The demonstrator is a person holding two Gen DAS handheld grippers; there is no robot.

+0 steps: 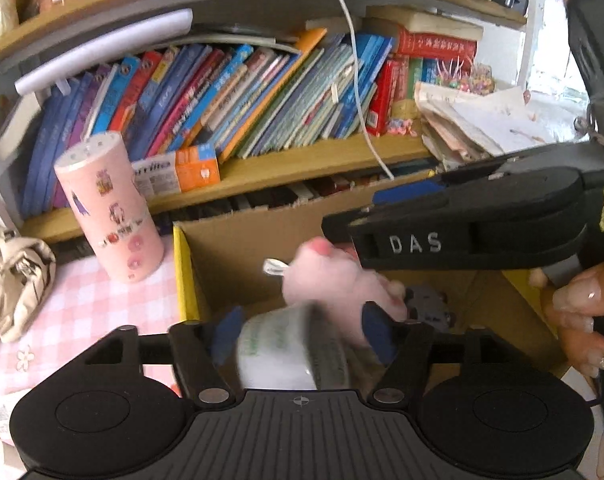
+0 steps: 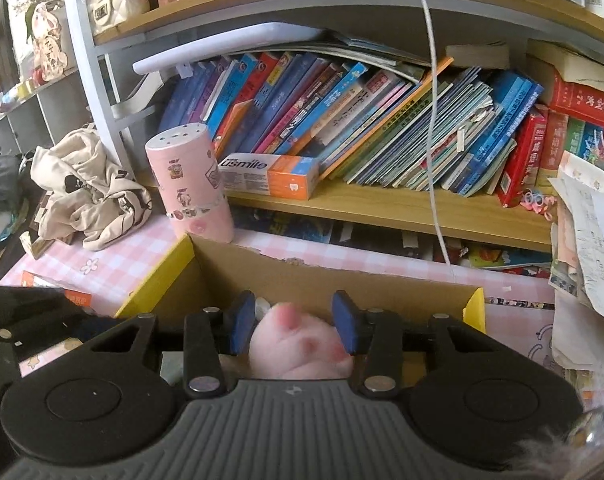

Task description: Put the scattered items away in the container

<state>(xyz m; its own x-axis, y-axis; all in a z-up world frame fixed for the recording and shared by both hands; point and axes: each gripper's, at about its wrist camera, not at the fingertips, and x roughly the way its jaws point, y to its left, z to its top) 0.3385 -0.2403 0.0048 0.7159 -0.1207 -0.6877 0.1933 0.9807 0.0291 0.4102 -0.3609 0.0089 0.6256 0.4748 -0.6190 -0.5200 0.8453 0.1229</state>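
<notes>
Height over the cardboard box (image 2: 302, 276) is the relation your next move turns on. The box stands toward the table's (image 2: 142, 248) back edge, and both claws are already above its open mouth, so the way in is straight down. Your right claw (image 2: 294, 319) is clamped on the pink plush toy (image 2: 298, 344), with a blue pad pressed against each flank. It holds the toy over the middle of the box, nose towards the far wall. In the left wrist view the toy hangs just beyond the left claw, so the right hand is the one placed to let go next. Your left claw (image 1: 302, 334) stands apart, with a white roll (image 1: 290, 344) printed in green between its pads. A gap shows on either side of the roll, and I judge it to be loose rather than gripped. It is too blurred to tell what it is, or whether its long axis runs across the pads. The box floor is mostly hidden behind the toy and the claw bodies, and only a grey object (image 1: 425, 304) shows there, too unclear to identify. The near wall of the box is cut off in both views. A pink canister (image 2: 190, 184) stands just outside the box's far left corner, clear of the drop.
</notes>
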